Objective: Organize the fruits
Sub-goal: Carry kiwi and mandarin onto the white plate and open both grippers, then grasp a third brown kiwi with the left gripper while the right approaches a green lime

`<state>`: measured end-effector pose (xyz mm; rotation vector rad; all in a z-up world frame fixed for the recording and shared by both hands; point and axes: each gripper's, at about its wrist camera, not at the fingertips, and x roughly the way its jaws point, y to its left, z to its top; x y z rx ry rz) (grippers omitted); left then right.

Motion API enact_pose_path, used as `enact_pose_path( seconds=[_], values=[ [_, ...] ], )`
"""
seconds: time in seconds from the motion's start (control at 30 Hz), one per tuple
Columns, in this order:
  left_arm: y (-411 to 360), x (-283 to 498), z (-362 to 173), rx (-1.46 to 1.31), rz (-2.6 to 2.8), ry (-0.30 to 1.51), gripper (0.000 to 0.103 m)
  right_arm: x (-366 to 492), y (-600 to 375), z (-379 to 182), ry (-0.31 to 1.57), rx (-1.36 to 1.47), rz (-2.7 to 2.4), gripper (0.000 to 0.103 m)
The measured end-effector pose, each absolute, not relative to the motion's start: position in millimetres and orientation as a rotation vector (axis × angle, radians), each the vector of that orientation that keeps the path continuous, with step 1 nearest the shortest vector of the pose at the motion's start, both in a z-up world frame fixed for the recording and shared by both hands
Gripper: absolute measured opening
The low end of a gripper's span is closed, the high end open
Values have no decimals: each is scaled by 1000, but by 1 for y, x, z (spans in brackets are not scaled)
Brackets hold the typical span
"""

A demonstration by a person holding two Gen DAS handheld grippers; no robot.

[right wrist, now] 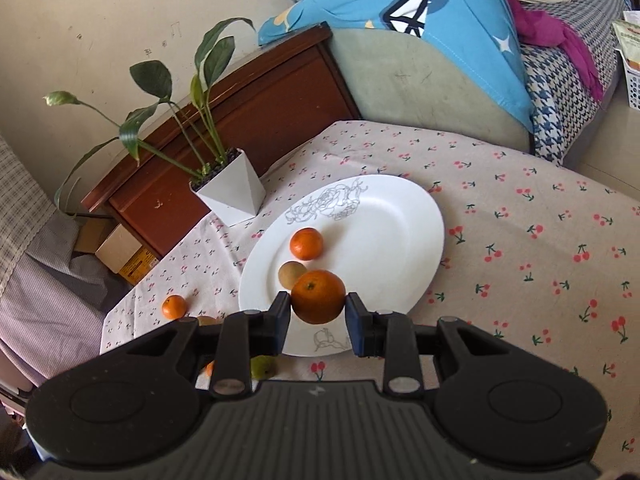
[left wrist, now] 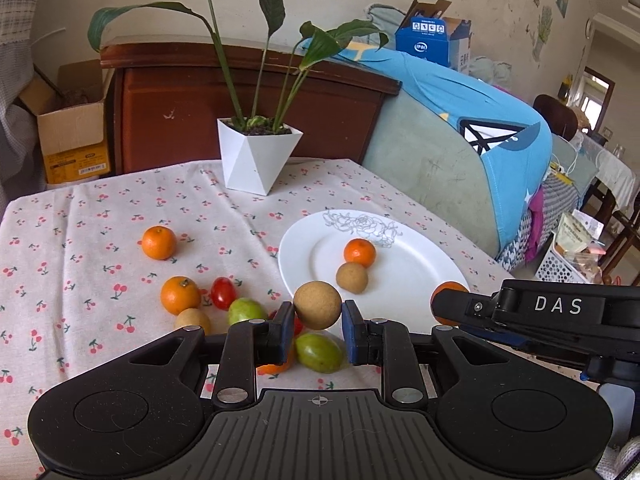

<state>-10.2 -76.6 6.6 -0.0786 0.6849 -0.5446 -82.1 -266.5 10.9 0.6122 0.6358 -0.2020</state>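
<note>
**Both Tools Loaded**

Left tool (left wrist: 318, 322): pinching tan fruit (left wrist: 317, 305), raised above worktop (left wrist: 80, 216), just short of plate (left wrist: 420, 276) rim.
Right tool (right wrist: 319, 313): pinching orange (right wrist: 318, 296) over plate (right wrist: 384, 232).
On plate: mandarin (right wrist: 306, 243), brown fruit (right wrist: 291, 274), touching.

A: Where could a gripper pass over the plate (right wrist: 404, 216)?

B: Its right half lay bare. On the left half an orange (right wrist: 306, 243) and a brown fruit (right wrist: 291, 274) sat touching, and the right gripper (right wrist: 318, 312) hung over the near rim with a second orange (right wrist: 318, 296) in its jaws.

A: And left of the plate?

B: Crowded. Two oranges (left wrist: 159, 242), a red tomato (left wrist: 223, 292) and green fruits (left wrist: 322, 352) lay clustered on the counter (left wrist: 80, 208) near the left gripper (left wrist: 317, 322).

A: Farther back?

B: The white plant pot (left wrist: 256, 160) stood at the far edge, leaves arching high. The counter right of the plate was open cloth.
</note>
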Motion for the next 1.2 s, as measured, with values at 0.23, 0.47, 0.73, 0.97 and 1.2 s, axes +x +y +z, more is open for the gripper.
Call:
enact_pose_path(
  seconds=[0.23,0.47,0.73,0.97,1.2],
  values=[
    [-96,-2,-1,-66,-569,701,23,-79,-279,1,649,656,-253,30],
    [-111,5,-8,-55,-586,714,23,-72,-284,-8,665,684,-276,32],
    [-112,5,-6,-56,-575,713,26,-74,-287,-5,647,705,-288,34],
    [-96,4,3,-62,-530,719,33,-75,-283,-3,648,718,-265,34],
    [-74,2,13,-59,-473,723,35,-76,-269,0,668,679,-213,34]
  ],
)
